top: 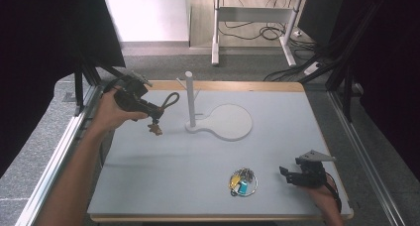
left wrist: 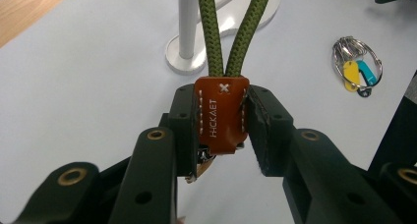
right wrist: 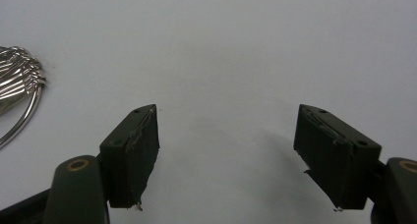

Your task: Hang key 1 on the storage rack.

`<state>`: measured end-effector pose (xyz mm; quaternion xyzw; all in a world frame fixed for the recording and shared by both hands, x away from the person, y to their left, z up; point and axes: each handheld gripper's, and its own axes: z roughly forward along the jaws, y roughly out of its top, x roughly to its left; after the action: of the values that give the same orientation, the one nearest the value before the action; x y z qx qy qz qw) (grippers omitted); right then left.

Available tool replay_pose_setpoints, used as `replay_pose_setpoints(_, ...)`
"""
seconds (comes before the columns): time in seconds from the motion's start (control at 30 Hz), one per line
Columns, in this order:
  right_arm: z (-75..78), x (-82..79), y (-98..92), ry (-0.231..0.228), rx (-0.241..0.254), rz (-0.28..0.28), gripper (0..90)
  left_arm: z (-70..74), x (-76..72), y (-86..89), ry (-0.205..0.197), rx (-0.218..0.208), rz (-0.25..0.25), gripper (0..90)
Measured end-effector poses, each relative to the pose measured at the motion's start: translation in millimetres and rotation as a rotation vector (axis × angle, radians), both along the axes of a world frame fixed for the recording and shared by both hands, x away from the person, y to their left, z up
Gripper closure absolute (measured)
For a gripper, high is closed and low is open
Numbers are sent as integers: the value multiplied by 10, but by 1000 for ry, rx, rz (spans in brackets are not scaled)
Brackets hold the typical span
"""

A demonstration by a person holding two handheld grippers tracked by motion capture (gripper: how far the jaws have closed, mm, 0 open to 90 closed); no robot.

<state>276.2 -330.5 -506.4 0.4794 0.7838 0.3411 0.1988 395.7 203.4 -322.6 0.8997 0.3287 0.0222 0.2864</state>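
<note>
The left gripper (left wrist: pixel 223 121) clamps the lanyard's (left wrist: pixel 231 37) stiff leather tab (left wrist: pixel 221 113), the best hold; its light cord loop flops. The right gripper (right wrist: pixel 226 155) gapes empty.

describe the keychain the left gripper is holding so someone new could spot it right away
Start at the white stand with its upright post in the middle of the table. Just left of it, the left gripper is shut on a keychain held above the surface. Unlike the ring of keys with yellow and blue tags, it has an olive-green cord loop and a brown leather tab.
</note>
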Motion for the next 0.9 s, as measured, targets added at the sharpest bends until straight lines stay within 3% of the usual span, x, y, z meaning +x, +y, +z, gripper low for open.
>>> replay_pose_setpoints(0.9,-10,6,1,7,-1,-2,255,-33,319,38,29,-14,38,666)
